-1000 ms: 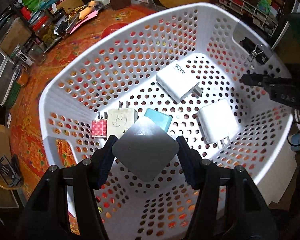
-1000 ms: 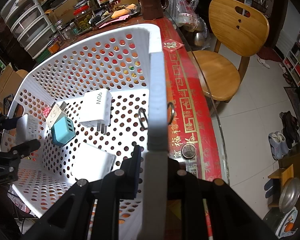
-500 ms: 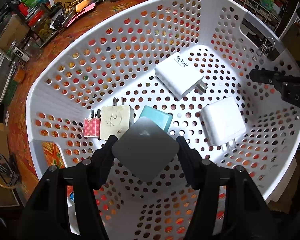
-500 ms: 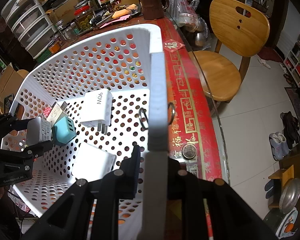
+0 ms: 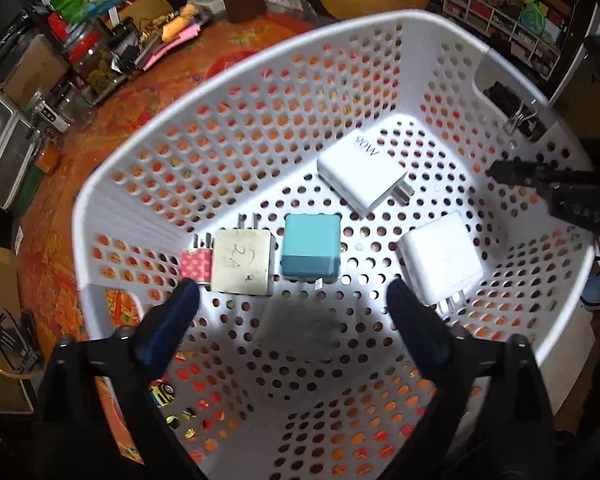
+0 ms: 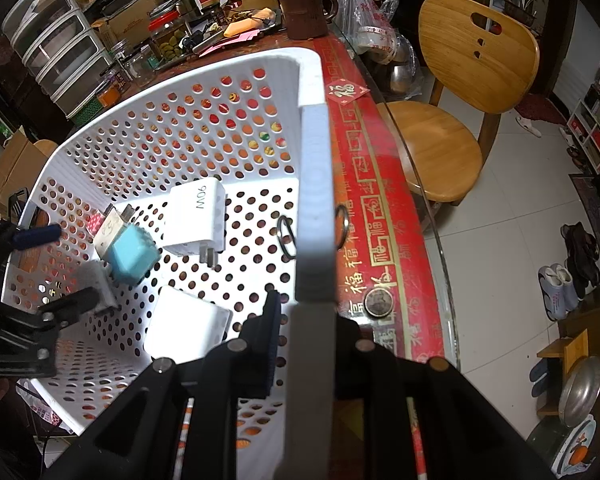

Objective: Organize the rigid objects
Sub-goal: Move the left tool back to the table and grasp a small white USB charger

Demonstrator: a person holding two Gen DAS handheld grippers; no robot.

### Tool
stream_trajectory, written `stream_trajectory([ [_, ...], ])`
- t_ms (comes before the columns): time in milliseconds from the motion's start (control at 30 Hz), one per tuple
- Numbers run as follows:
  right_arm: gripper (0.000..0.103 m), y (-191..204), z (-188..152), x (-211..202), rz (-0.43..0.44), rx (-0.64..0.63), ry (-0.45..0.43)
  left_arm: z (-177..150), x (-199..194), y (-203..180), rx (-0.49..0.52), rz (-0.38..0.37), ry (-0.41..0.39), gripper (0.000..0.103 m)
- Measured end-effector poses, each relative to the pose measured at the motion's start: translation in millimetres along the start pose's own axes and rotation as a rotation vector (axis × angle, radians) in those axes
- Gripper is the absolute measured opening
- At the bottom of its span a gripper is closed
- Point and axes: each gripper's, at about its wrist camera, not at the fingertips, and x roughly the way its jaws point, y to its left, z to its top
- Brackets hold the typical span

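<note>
Since the earlier frame the left tool [image 5: 292, 304] has opened wide, and the grey charger [image 6: 98, 282] that it held between its fingers is no more clamped. From the left wrist this charger shows only as a blurred grey patch on the floor of the white basket [image 5: 236, 64], between the two blue pads. From the right wrist it stands just beside the lower finger of the left tool; whether it touches the finger I cannot tell.

On the basket floor a row of chargers lies in front of the left tool: a small pink charger [image 5: 196, 266] with its pins pointing to the far wall, a cream charger [image 5: 242, 261] with handwriting touching it, and a turquoise charger [image 5: 310, 253] just beside that one. A white charger marked 90W [image 5: 360, 174] lies further back, apart from the row, and another white charger [image 5: 440, 262] lies to the right with its pins toward the camera.

The right tool [image 6: 312, 340] is closed on the rim of the basket at the right side, one finger inside and one outside the wall. A metal binder clip [image 6: 288, 236] sits on this wall just ahead of it. The basket stands on a table [image 6: 364, 184] with a red patterned cloth under glass, and a wooden chair [image 6: 432, 148] is beside it.
</note>
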Motion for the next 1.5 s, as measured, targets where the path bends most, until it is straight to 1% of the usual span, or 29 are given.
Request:
stream_trajectory([
  [100, 0.019, -0.3, -0.2, 0.3, 0.000, 0.000, 0.000, -3.2, -22.0, 5.7, -0.005, 0.002, -0.048, 0.096],
  [167, 0.019, -0.4, -0.4, 0.4, 0.001, 0.000, 0.000, -8.6, -44.3, 11.7, -0.009, 0.015, -0.097, 0.100],
  [233, 0.019, -0.7, -0.8, 0.2, 0.001, 0.001, -0.001, -15.0, -65.6, 20.7, -0.023, 0.030, -0.150, 0.102],
  [300, 0.019, -0.8, -0.7, 0.2, 0.002, 0.001, -0.001, -26.7, -91.8, 35.5, -0.056, 0.069, -0.213, 0.102],
  [400, 0.019, -0.8, -0.7, 0.4, 0.002, 0.001, -0.001, -48.9, -127.1, 62.8, -0.111, 0.114, -0.282, 0.102],
  [433, 0.019, -0.6, -0.6, 0.5, 0.001, 0.001, 0.000, -58.8, -136.7, 74.9, -0.133, 0.126, -0.300, 0.102],
  [500, 0.019, -0.6, -1.0, 0.4, 0.001, -0.002, -0.001, -76.6, -144.3, 97.3, -0.169, 0.162, -0.301, 0.102],
  [567, 0.019, -0.7, -1.5, 0.1, 0.001, 0.000, -0.001, -96.6, -137.9, 125.3, -0.221, 0.223, -0.272, 0.102],
  [633, 0.019, -0.7, -1.5, 0.1, 0.002, 0.000, -0.003, -118.1, -115.6, 151.5, -0.279, 0.246, -0.209, 0.102],
  [733, 0.019, -1.7, -2.6, -0.4, 0.005, 0.002, -0.006, -148.8, -73.9, 174.9, -0.337, 0.226, -0.116, 0.102],
  [867, 0.019, -2.8, -2.8, -0.6, 0.008, 0.005, -0.008, -178.1, -19.3, 185.1, -0.382, 0.186, -0.017, 0.102],
  [967, 0.019, -2.9, -3.0, -0.8, 0.007, 0.003, -0.008, -188.8, 9.0, 192.1, -0.429, 0.143, 0.011, 0.102],
  [1067, 0.019, -2.9, -3.0, -0.8, 0.008, 0.004, -0.008, -192.6, 32.8, 195.6, -0.467, 0.105, 0.029, 0.102],
  [1200, 0.019, -2.7, -3.3, -0.9, 0.007, 0.002, -0.007, -193.0, 51.4, 200.3, -0.493, 0.103, 0.050, 0.102],
  [1300, 0.019, -3.1, -3.3, -0.9, 0.007, 0.001, -0.009, -192.5, 60.5, 200.3, -0.500, 0.123, 0.061, 0.103],
  [1333, 0.019, -3.2, -3.3, -0.8, 0.007, 0.002, -0.008, -192.2, 60.9, 199.7, -0.505, 0.112, 0.052, 0.101],
  [1400, 0.019, -3.0, -3.5, -0.9, 0.007, 0.002, -0.008, -191.5, 60.7, 198.1, -0.512, 0.103, 0.041, 0.093],
  [1433, 0.019, -3.1, -3.5, -0.8, 0.007, 0.002, -0.008, -191.1, 58.2, 197.5, -0.512, 0.102, 0.034, 0.083],
  [1467, 0.019, -3.1, -3.9, -0.9, 0.006, 0.001, -0.007, -190.4, 55.9, 195.8, -0.515, 0.098, 0.023, 0.069],
  [1500, 0.019, -3.0, -4.1, -1.1, 0.006, 0.001, -0.007, -189.2, 54.5, 195.7, -0.515, 0.092, 0.018, 0.062],
])
